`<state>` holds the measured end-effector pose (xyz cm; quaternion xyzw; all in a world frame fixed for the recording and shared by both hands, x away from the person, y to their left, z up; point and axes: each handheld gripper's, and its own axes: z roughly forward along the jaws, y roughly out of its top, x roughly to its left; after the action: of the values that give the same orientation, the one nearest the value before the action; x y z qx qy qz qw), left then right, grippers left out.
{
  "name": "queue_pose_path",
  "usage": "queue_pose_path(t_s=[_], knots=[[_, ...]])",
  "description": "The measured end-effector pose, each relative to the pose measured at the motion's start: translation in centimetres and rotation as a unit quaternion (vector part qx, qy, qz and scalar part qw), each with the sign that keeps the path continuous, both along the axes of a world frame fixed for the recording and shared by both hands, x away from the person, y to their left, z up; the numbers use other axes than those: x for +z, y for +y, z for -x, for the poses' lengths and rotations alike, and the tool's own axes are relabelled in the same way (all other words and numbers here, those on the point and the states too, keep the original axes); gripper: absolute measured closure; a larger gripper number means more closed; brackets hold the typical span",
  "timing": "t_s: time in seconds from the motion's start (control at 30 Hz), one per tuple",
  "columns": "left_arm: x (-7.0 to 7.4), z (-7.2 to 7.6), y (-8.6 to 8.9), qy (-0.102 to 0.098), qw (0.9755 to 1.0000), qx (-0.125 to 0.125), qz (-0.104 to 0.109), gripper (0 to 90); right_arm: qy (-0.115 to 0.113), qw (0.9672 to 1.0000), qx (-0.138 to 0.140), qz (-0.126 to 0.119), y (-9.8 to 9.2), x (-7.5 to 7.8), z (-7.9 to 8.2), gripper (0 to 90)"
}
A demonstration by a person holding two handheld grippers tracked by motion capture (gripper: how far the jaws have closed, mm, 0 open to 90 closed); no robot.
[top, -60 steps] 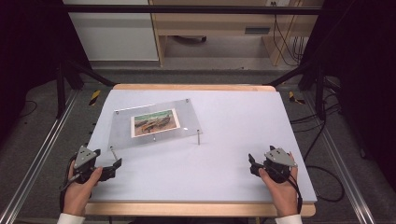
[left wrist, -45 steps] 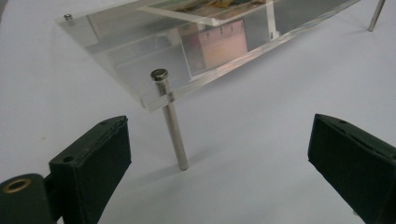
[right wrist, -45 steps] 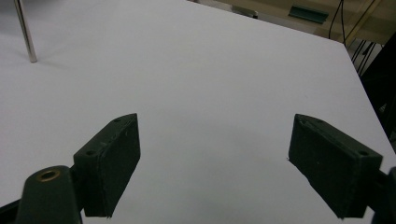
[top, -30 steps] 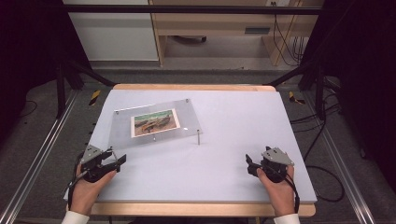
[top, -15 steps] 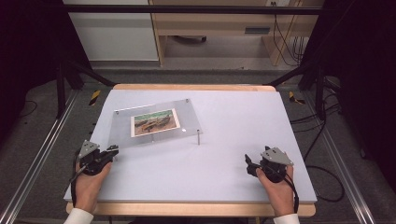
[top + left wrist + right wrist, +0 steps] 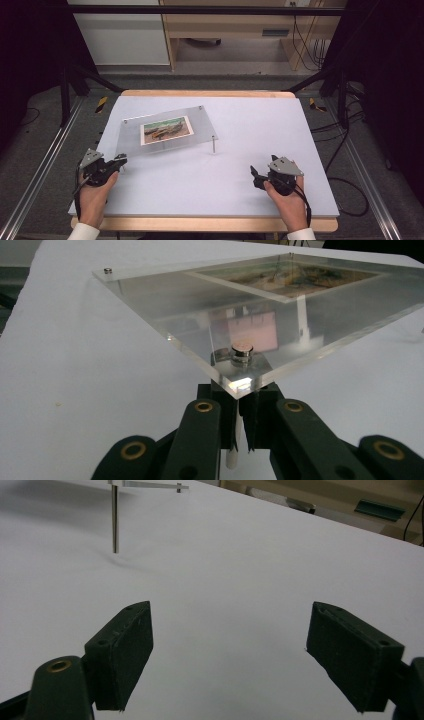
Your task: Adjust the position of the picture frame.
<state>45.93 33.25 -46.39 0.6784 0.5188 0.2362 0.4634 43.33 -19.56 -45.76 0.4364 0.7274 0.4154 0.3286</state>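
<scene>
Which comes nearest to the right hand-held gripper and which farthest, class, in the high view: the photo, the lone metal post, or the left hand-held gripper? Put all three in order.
From the right hand-held gripper:
1. Metal post, just up and left of it, under the clear panel's near right corner.
2. Photo, farther up and left, mid-panel.
3. Left hand-held gripper, across the table at the panel's near left corner.

A white-topped table (image 6: 260, 130) with a wooden edge stands on grey floor (image 6: 45, 150), with what may be a desk (image 6: 235, 30) behind.

Left tool (image 6: 118, 161) pinched closed, right tool (image 6: 256, 176) spread
</scene>
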Motion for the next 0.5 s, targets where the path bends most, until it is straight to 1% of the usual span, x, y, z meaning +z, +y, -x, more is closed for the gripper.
queue_pose_path(t_s=[0.07,0.17,0.23,0.27,0.3,0.33,0.37,0.4,0.43,0.47,0.5], knots=[[0.0,0.0,0.1,0.001,1.0,-0.002,0.001,84.0,0.007,1.0,0.001,-0.003,0.4,0.0,-0.1,18.6],[0.0,0.0,0.1,0.004,1.0,-0.003,0.001,84.0,0.009,1.0,-0.001,-0.001,0.4,0.1,0.0,18.6],[0.0,0.0,0.1,0.008,1.0,-0.004,0.003,83.9,0.013,0.9999,-0.01,-0.005,0.2,0.2,0.0,17.4],[0.0,0.0,0.1,0.008,1.0,-0.004,0.003,83.9,0.013,0.9999,-0.01,-0.005,0.2,0.2,0.0,17.4],[0.1,0.0,0.0,0.011,0.9999,-0.003,0.002,83.9,0.011,0.9998,-0.005,-0.016,0.1,0.3,-0.1,16.5],[0.1,0.0,0.0,0.012,0.9999,-0.002,0.003,83.9,0.012,0.9997,-0.003,-0.02,0.2,0.4,-0.2,16.5],[0.1,0.0,0.0,0.012,0.9999,-0.002,0.003,83.8,0.018,0.9997,-0.001,-0.017,0.3,0.5,-0.4,16.5],[0.1,0.0,0.0,0.012,0.9999,-0.002,0.003,83.8,0.026,0.9995,0.004,-0.016,0.7,0.6,-0.7,17.3],[0.1,0.0,0.0,0.012,0.9999,-0.002,0.003,83.8,0.029,0.9993,0.007,-0.02,1.0,0.7,-0.9,19.5],[0.1,0.0,0.0,0.013,0.9999,-0.002,0.004,83.8,0.029,0.9993,0.007,-0.02,1.0,0.7,-0.9,19.5],[0.2,0.0,0.0,0.012,0.9999,-0.004,0.006,83.9,0.036,0.9991,0.02,-0.009,2.4,1.3,-1.5,22.7]])
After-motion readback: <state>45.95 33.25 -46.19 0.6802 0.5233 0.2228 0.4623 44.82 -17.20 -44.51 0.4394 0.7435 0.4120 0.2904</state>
